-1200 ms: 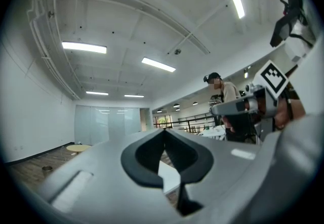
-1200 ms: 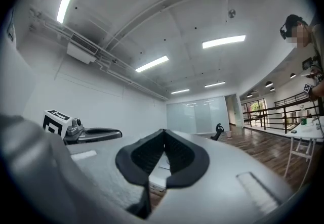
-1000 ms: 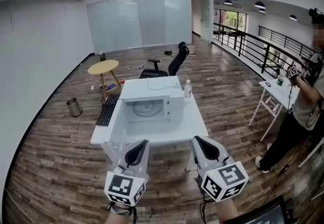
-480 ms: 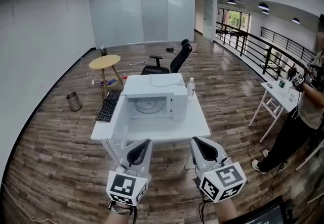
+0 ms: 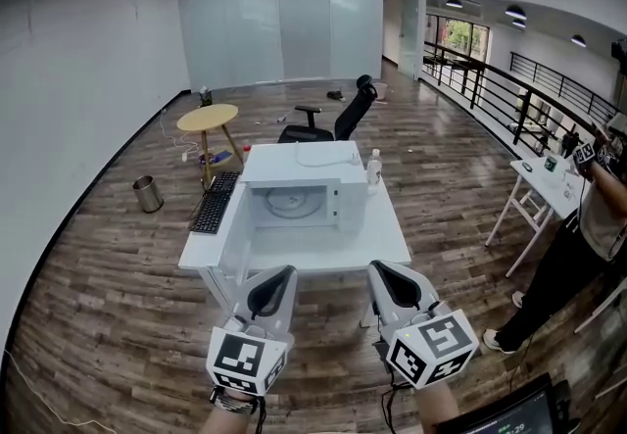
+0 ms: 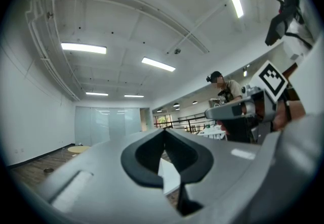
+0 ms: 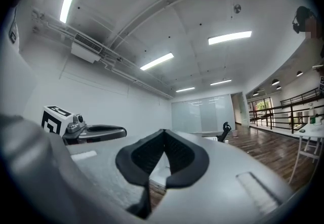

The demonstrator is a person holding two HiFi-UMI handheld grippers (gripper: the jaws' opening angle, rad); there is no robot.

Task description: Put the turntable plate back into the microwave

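A white microwave (image 5: 312, 189) stands on a white table (image 5: 328, 254) in the head view, its door (image 5: 232, 238) swung open to the left. The round glass turntable plate (image 5: 291, 205) lies flat inside the cavity. My left gripper (image 5: 277, 275) and right gripper (image 5: 384, 270) hover side by side well short of the table's near edge, both shut with nothing in them. The left gripper view shows its jaw tips (image 6: 164, 132) meeting and the right gripper (image 6: 238, 110) beside them. Meeting jaw tips (image 7: 164, 133) also show in the right gripper view.
A black keyboard (image 5: 212, 203) lies on the table's left side, a water bottle (image 5: 373, 168) right of the microwave. An office chair (image 5: 338, 120), a round yellow table (image 5: 207, 118) and a metal bin (image 5: 147, 193) stand behind. A person (image 5: 578, 246) is by a small white table (image 5: 539, 185) at right.
The head view has drifted slightly, so the microwave and table sit a little further right. The person at right has shifted toward the frame's edge. Both grippers keep their places, still shut.
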